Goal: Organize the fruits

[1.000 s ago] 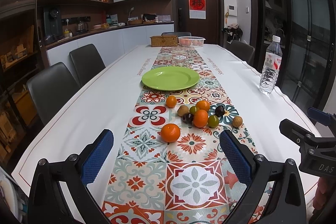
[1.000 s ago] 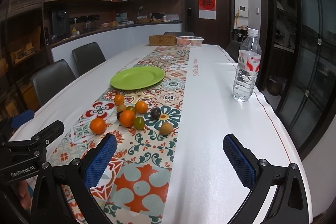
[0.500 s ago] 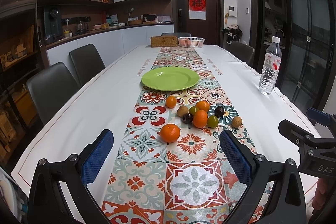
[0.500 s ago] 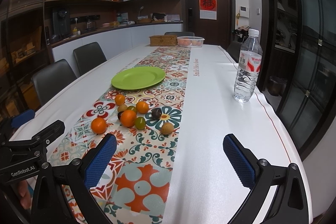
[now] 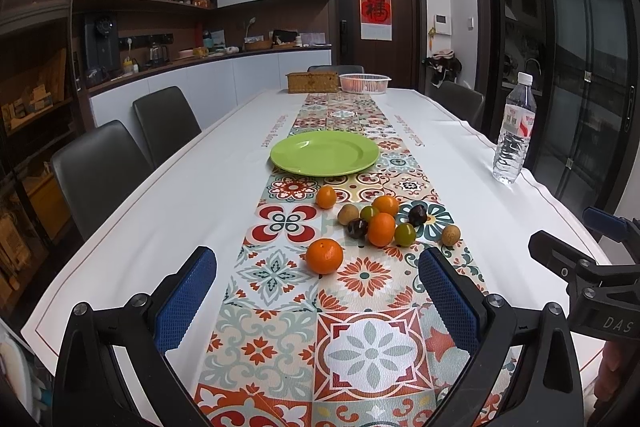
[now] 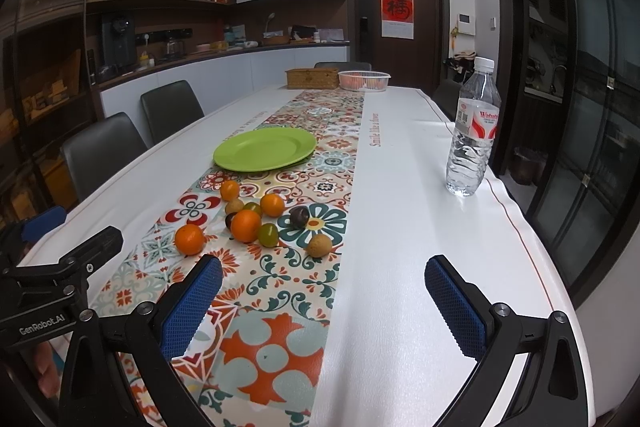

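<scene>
Several small fruits lie in a cluster on the patterned table runner: a large orange (image 5: 324, 255) (image 6: 189, 239) nearest me, smaller oranges (image 5: 381, 228), green, dark and brown ones (image 5: 451, 235) (image 6: 319, 245). An empty green plate (image 5: 324, 152) (image 6: 264, 148) sits beyond them. My left gripper (image 5: 318, 297) is open and empty, held short of the large orange. My right gripper (image 6: 324, 301) is open and empty, to the right of the cluster over the runner's edge. Each gripper shows at the edge of the other's view.
A water bottle (image 5: 514, 133) (image 6: 473, 131) stands near the table's right edge. A wicker box (image 5: 312, 82) and a white basket (image 5: 364, 83) stand at the far end. Dark chairs (image 5: 98, 167) line the left side. The white tablecloth (image 6: 420, 227) flanks the runner.
Both grippers have drifted very slightly forward; the fruits, plate and bottle have not moved.
</scene>
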Demonstrator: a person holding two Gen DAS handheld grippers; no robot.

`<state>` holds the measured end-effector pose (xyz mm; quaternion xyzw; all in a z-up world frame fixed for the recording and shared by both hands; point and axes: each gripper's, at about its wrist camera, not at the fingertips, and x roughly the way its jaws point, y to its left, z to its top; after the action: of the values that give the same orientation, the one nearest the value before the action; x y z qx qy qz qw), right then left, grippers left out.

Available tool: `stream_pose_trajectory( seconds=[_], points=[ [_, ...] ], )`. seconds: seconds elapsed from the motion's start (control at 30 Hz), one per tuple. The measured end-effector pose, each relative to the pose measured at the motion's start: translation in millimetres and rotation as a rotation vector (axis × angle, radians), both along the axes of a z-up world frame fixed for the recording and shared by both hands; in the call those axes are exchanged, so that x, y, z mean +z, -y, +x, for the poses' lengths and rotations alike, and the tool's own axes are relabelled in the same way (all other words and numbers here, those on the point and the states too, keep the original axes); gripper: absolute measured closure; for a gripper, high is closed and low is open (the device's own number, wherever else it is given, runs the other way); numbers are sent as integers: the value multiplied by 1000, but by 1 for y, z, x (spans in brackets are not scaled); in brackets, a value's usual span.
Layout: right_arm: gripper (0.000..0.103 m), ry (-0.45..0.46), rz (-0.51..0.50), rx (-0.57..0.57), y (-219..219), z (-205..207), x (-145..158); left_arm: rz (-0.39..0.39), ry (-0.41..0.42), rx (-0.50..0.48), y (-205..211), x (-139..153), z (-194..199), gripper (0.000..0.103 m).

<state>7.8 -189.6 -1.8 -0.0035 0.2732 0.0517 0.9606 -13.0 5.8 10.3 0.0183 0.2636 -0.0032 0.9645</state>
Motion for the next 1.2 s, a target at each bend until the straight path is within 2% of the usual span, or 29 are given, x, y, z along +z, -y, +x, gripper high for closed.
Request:
stream_pose_trajectory(
  seconds=[0.7, 1.2],
  points=[
    [0, -4, -4, 7, -5, -1, 2, -6, 0, 1, -2, 1, 0, 0],
    [0, -17, -38, 31, -12, 11, -9, -13, -15, 24, -9, -10, 11, 0]
  ],
)
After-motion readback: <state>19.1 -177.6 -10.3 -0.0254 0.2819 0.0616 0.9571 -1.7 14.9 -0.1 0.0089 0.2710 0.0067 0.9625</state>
